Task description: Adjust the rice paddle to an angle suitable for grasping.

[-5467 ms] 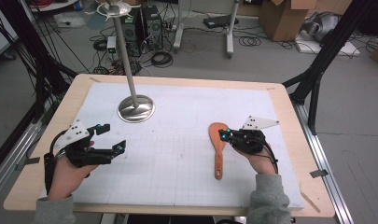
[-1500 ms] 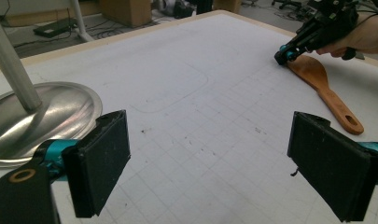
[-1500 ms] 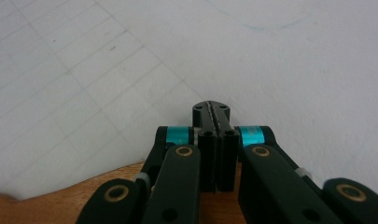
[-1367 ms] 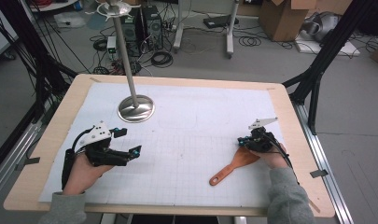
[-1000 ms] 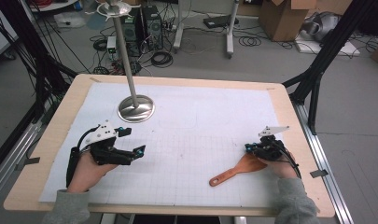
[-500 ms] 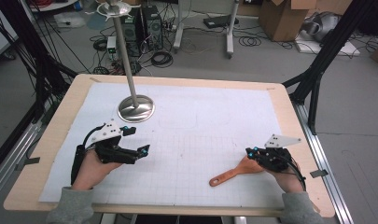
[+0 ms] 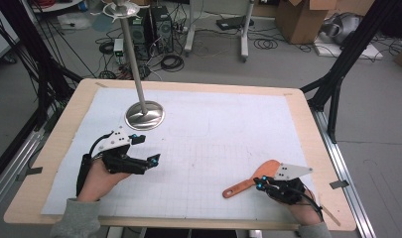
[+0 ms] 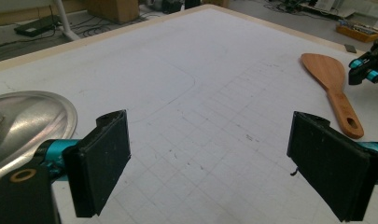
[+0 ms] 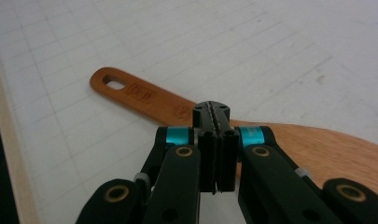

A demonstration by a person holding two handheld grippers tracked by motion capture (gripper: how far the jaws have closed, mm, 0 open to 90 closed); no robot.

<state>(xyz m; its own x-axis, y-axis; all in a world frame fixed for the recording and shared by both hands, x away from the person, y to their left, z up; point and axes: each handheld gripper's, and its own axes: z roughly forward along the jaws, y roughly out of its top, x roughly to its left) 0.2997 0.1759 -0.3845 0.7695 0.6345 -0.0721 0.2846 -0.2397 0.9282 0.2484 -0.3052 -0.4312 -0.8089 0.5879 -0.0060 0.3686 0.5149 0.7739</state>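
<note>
1. Ahead of the left gripper point(image 7: 148, 159), bare gridded mat point(image 7: 213, 144) lies open toward the wooden spatula point(image 7: 250, 179).
2. The metal stand point(image 7: 144, 114) rises just beyond it, blocking passage there.
3. The spatula lies directly under the right gripper point(image 7: 259, 184); open mat beyond.

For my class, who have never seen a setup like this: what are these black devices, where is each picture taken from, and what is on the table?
A person holds a two-jaw gripper in each hand. The high view looks down on the table; each other picture comes from a camera riding on one gripper. On the table stand a metal stand and a wooden spatula. The left gripper has its jaws wide open with nothing between them. The right gripper has its jaws shut; they sit over the spatula, but whether they touch it is unclear.
</note>
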